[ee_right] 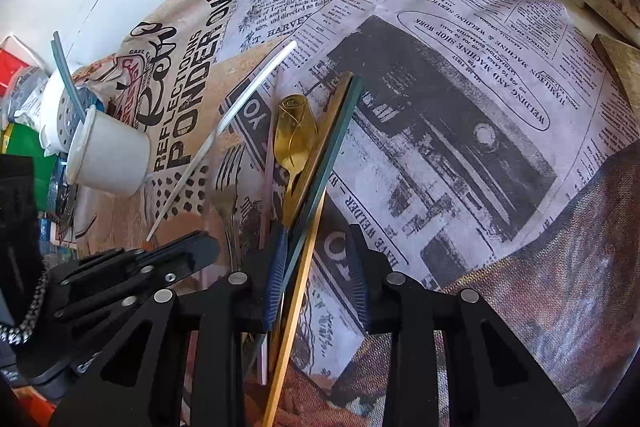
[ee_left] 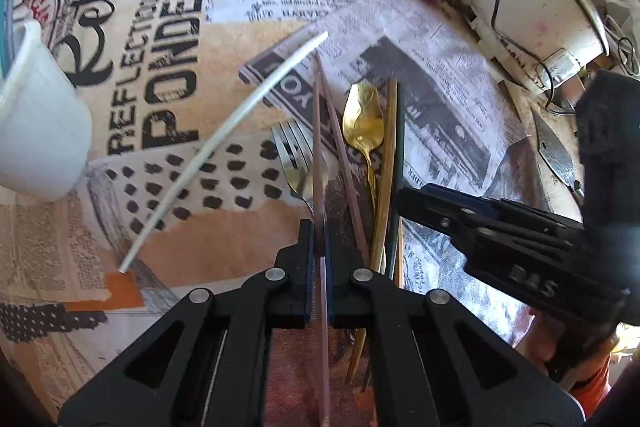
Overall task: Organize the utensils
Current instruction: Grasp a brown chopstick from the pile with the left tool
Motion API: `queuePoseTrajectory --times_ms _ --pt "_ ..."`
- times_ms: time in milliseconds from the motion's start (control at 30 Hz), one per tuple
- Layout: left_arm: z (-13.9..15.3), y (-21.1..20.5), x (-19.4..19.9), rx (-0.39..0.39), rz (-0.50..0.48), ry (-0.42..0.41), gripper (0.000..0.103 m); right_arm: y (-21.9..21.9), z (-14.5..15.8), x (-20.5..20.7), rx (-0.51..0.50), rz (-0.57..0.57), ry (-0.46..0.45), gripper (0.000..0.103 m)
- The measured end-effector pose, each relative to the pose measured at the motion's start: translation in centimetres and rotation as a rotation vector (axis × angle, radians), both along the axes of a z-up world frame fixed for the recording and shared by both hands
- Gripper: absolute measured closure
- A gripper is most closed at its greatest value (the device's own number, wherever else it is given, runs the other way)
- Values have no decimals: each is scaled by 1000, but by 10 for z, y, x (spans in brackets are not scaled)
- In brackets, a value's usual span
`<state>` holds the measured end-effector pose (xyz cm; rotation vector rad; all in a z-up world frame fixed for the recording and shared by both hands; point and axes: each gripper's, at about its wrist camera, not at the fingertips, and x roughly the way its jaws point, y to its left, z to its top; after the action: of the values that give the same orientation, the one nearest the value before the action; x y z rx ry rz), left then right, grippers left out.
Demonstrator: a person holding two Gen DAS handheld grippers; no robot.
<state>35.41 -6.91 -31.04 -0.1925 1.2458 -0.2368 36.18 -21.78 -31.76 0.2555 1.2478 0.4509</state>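
My left gripper (ee_left: 319,231) is shut on a pink chopstick (ee_left: 318,147) that runs forward over the printed cloth. A second pink chopstick (ee_left: 340,147), a gold spoon (ee_left: 362,123), a silver fork (ee_left: 296,155), a tan chopstick (ee_left: 387,155) and a dark green chopstick (ee_left: 399,147) lie side by side ahead. A white chopstick (ee_left: 224,143) lies apart to the left. My right gripper (ee_right: 320,255) is open, its fingers straddling the green chopstick (ee_right: 332,155) and the gold one (ee_right: 304,267). The spoon (ee_right: 296,139) and fork (ee_right: 226,195) also show there.
A white cup (ee_left: 36,123) stands at the left; in the right wrist view the cup (ee_right: 108,159) sits by a perforated holder (ee_right: 66,119) with a teal chopstick. A white appliance (ee_left: 532,7) with cables is at the back right. A newspaper-print cloth (ee_right: 480,87) covers the table.
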Motion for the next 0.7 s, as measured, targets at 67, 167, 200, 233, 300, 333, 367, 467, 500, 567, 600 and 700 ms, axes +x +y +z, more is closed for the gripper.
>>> queuePoseTrajectory --times_ms 67,167,200,233,300,333,367,467,500,567,600,700 --pt "3 2 0 5 -3 -12 100 3 -2 3 -12 -7 5 83" --pt "6 4 1 8 -7 -23 100 4 -2 6 -27 -26 0 88" --pt "7 5 0 9 -10 -26 100 4 -2 7 -40 -34 -2 89" --pt "8 5 0 11 -13 -29 100 5 -3 8 -50 -37 1 91" --pt "9 6 -1 14 -19 -33 100 4 -3 10 -47 -40 7 91" --pt "8 5 -1 13 -22 -32 100 4 -3 11 -48 -42 8 92" --pt "8 5 -1 13 -24 -31 100 5 -2 12 -50 -43 7 92" --pt "7 6 0 12 -25 -27 100 7 -1 15 -65 -40 -2 93" --pt "8 6 -1 11 -24 -28 100 8 -1 16 -67 -39 -5 93" --pt "8 7 -2 11 -21 -28 100 9 -1 16 -74 -36 -13 94" --pt "9 7 -2 11 -20 -29 100 9 -1 16 -74 -38 -14 94" --pt "13 7 -4 13 -19 -39 100 9 2 14 -100 -35 -32 99"
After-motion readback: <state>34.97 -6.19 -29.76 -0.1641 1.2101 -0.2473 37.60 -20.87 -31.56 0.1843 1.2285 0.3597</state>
